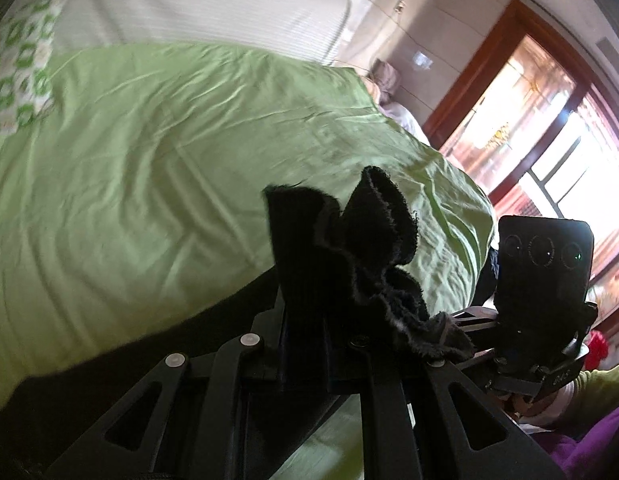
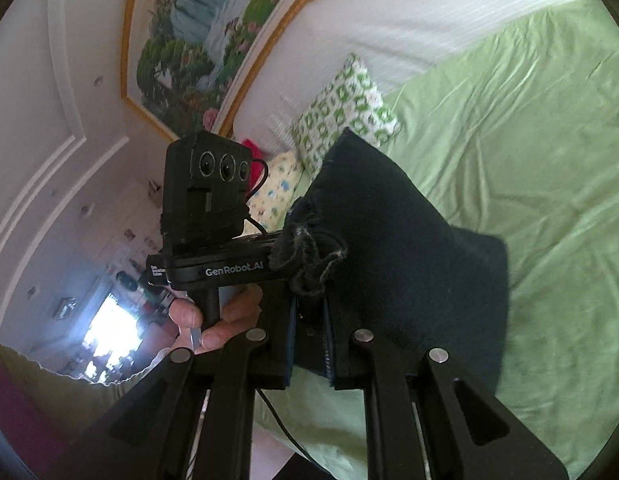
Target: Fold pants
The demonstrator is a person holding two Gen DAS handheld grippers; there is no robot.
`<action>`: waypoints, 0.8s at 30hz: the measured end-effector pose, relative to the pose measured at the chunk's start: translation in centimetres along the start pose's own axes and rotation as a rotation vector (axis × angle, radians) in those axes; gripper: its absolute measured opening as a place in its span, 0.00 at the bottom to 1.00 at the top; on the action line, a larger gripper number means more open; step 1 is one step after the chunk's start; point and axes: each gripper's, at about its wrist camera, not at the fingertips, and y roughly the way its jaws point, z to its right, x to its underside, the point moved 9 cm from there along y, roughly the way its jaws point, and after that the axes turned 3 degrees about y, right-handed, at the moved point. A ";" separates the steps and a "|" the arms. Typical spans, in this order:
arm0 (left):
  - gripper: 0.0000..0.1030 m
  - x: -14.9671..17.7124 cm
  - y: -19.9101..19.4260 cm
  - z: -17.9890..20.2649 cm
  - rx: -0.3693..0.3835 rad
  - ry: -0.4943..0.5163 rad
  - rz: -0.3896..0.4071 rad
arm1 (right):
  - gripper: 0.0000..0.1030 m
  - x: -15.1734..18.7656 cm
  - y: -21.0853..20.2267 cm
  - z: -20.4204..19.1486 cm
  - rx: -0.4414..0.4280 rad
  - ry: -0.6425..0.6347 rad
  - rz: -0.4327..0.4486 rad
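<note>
Bedroom had a bed (image 1: 149, 160) with a wrinkly green sheet, patterned pillow (image 2: 345, 108) at its head, landscape painting (image 2: 213, 32) above, bright wood-framed window (image 1: 549, 128).

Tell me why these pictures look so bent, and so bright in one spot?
Left wrist view: the fisheye lens curves the green bedspread; the window is blown out, leaving the black pants nearly featureless. Right wrist view: the same bending on the framed painting, with glare at lower left.

The bunched black pants (image 1: 349, 248) cover the left gripper's fingers (image 1: 305, 344), so the grip itself is hidden. The bed (image 1: 149, 152) is smeared with blur (its far end especially), and the picture's edge cuts off the lower pants.
</note>
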 end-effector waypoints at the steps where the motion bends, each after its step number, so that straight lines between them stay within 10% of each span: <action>1: 0.11 0.6 -0.1 -0.6 -0.001 -0.018 0.003 | 0.13 0.2 0.6 0.1 -0.002 0.003 -0.017; 24: 0.15 9.3 -2.6 -9.0 -0.132 -0.284 0.003 | 0.15 4.4 8.1 3.5 0.082 0.065 -0.283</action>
